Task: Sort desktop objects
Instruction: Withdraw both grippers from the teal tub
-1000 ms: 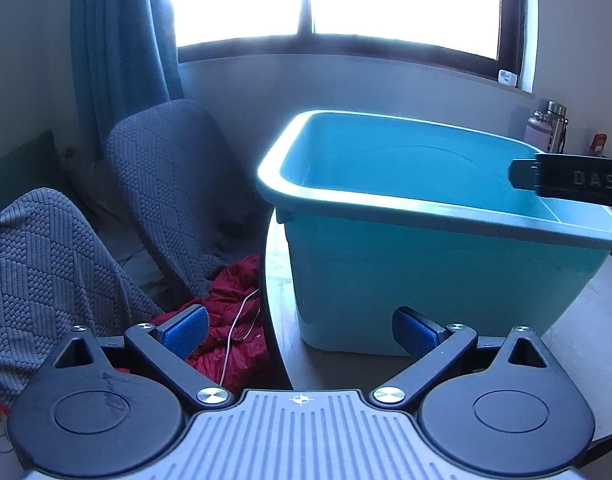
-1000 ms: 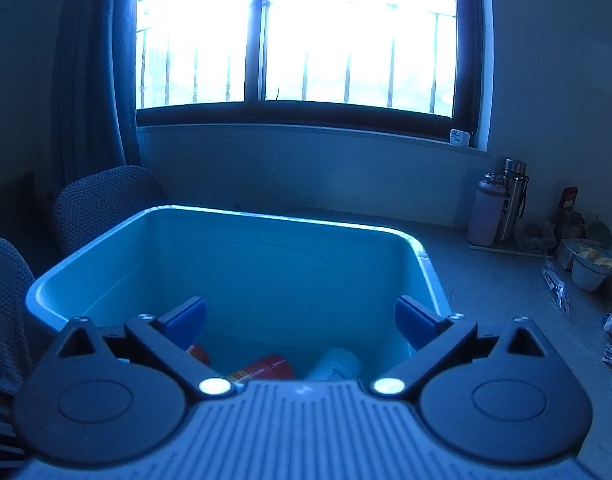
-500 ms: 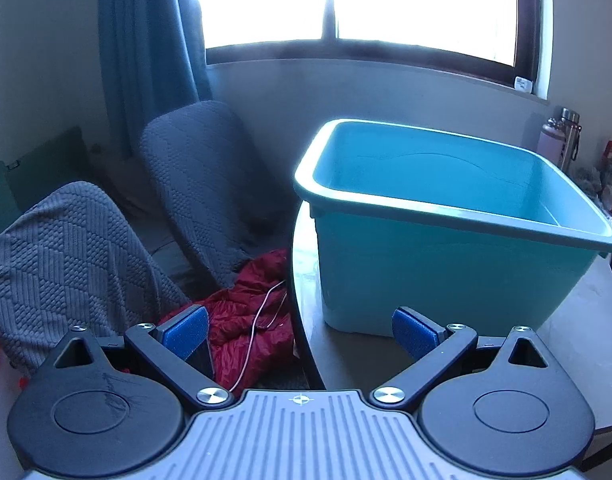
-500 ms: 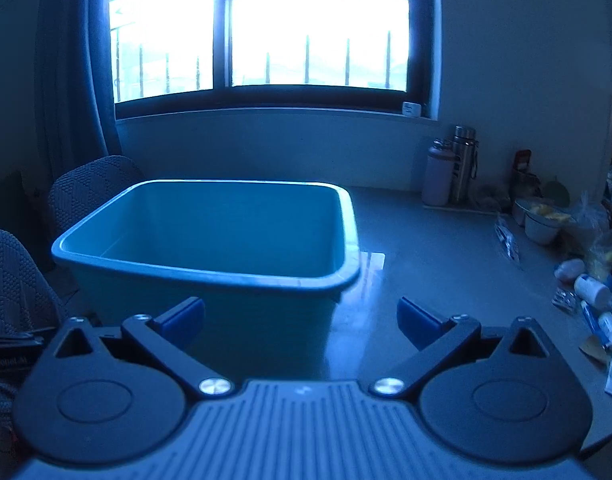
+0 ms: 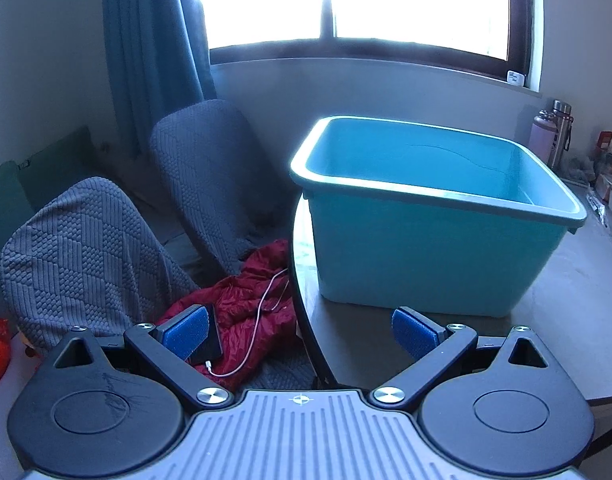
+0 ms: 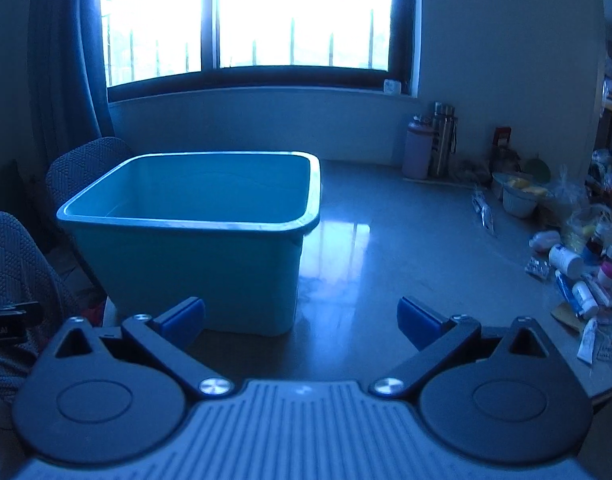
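Observation:
A teal plastic bin (image 5: 433, 248) (image 6: 194, 264) stands on the grey table (image 6: 405, 280) near its left edge. Its contents are hidden from both views by the near wall. My left gripper (image 5: 302, 332) is open and empty, held low in front of the bin's near left corner, over the table edge. My right gripper (image 6: 302, 320) is open and empty too, in front of the bin's right corner. A heap of small bottles and tubes (image 6: 581, 276) lies at the table's right edge.
Two grey covered chairs (image 5: 202, 172) stand left of the table, with a red jacket (image 5: 250, 304), a phone and a cable on one seat. Two flasks (image 6: 429, 144), bowls and bags crowd the back right. A window (image 6: 246, 16) and curtain lie behind.
Both grippers have pulled back and away from the bin. The right one was over the bin looking at items inside; now it faces the bin's outside wall and the table to the right.

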`<action>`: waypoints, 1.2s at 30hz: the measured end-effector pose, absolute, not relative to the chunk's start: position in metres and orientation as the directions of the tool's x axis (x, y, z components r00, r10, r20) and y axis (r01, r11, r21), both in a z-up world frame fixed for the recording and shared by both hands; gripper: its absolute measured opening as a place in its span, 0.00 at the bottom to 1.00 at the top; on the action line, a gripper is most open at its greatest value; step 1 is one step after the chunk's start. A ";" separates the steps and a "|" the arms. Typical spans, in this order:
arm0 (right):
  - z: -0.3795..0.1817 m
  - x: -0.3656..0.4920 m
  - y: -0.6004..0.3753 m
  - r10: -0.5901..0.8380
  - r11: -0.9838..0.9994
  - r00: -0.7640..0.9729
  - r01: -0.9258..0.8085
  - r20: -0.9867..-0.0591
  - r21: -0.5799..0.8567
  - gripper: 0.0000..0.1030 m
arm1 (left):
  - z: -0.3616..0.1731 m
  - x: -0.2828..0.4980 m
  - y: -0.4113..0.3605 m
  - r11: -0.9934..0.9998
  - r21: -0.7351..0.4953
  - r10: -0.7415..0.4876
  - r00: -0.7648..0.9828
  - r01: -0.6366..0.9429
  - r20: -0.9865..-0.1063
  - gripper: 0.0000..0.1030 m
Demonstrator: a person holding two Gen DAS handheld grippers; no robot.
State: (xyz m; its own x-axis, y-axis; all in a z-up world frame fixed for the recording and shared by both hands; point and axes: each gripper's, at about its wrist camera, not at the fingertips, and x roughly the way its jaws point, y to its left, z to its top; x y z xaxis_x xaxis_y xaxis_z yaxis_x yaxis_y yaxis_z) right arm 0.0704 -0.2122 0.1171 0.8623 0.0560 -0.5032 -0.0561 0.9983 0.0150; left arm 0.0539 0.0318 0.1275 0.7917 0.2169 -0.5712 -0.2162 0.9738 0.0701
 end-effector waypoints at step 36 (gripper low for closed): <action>0.156 0.205 -0.148 -0.007 0.994 0.814 0.067 -0.581 0.081 1.00 | 0.190 0.229 0.114 0.995 0.077 0.103 0.766 -0.070 -0.635 0.97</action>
